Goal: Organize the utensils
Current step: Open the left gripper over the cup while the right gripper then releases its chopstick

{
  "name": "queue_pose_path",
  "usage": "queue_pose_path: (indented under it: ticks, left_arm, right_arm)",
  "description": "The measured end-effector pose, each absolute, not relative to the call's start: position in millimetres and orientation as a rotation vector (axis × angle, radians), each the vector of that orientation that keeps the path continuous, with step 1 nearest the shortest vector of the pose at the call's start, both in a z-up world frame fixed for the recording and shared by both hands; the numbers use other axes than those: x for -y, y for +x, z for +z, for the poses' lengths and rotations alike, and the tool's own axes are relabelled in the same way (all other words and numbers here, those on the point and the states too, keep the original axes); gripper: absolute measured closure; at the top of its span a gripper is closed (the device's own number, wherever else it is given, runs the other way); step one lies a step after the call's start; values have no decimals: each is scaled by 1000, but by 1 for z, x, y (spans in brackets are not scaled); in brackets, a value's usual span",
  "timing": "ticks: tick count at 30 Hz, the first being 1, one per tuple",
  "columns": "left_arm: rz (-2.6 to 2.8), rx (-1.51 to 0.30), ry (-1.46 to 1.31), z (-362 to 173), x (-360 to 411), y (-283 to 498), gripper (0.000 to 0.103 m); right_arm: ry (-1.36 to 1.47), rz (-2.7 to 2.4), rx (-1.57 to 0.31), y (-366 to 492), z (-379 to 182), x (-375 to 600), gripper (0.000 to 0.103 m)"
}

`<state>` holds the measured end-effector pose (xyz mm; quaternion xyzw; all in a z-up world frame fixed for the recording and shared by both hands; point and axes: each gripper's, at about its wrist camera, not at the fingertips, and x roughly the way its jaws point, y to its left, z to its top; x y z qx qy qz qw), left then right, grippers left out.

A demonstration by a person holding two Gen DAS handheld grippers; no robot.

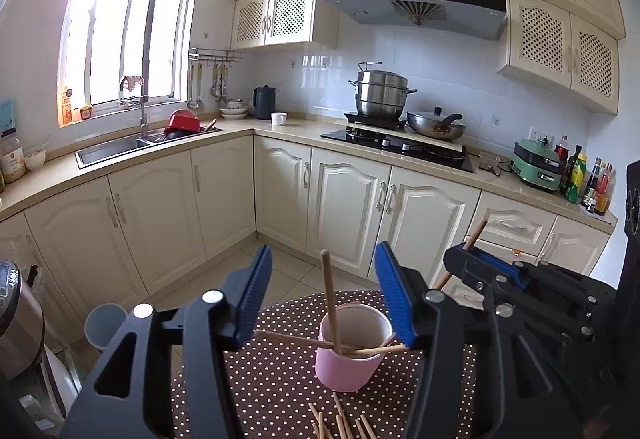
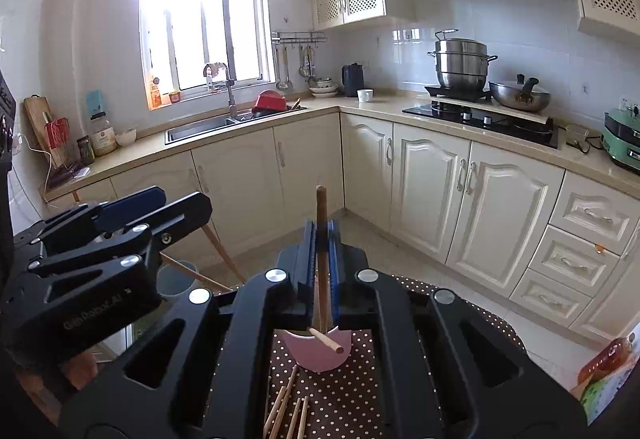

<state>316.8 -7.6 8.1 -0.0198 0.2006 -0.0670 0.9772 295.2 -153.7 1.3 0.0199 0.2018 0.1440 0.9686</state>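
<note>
A pink cup stands on the dotted tablecloth. One chopstick rests upright in it and others lie across its rim. My left gripper is open, its blue pads apart on either side of that upright chopstick without touching it. To the right, my right gripper is shut on another chopstick. In the right wrist view the right gripper clamps its chopstick upright above the cup, with the left gripper at the left. Several loose chopsticks lie in front of the cup.
A grey bin stands on the floor to the left of the table, and a rice cooker sits at the far left. A snack packet lies at the table's right. Cream cabinets line the far side.
</note>
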Motion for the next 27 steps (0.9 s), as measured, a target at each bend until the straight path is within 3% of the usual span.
queue_pose_path:
  ticks: [17,27]
  left_arm:
    - [-123,-429,-48,6,-16,271,43]
    - [-132,-540,-49,-37,-20,232,43]
  right_arm:
    - [42,288,-434,259,0,158,96]
    - [35,282,-459,210,-23,169,96]
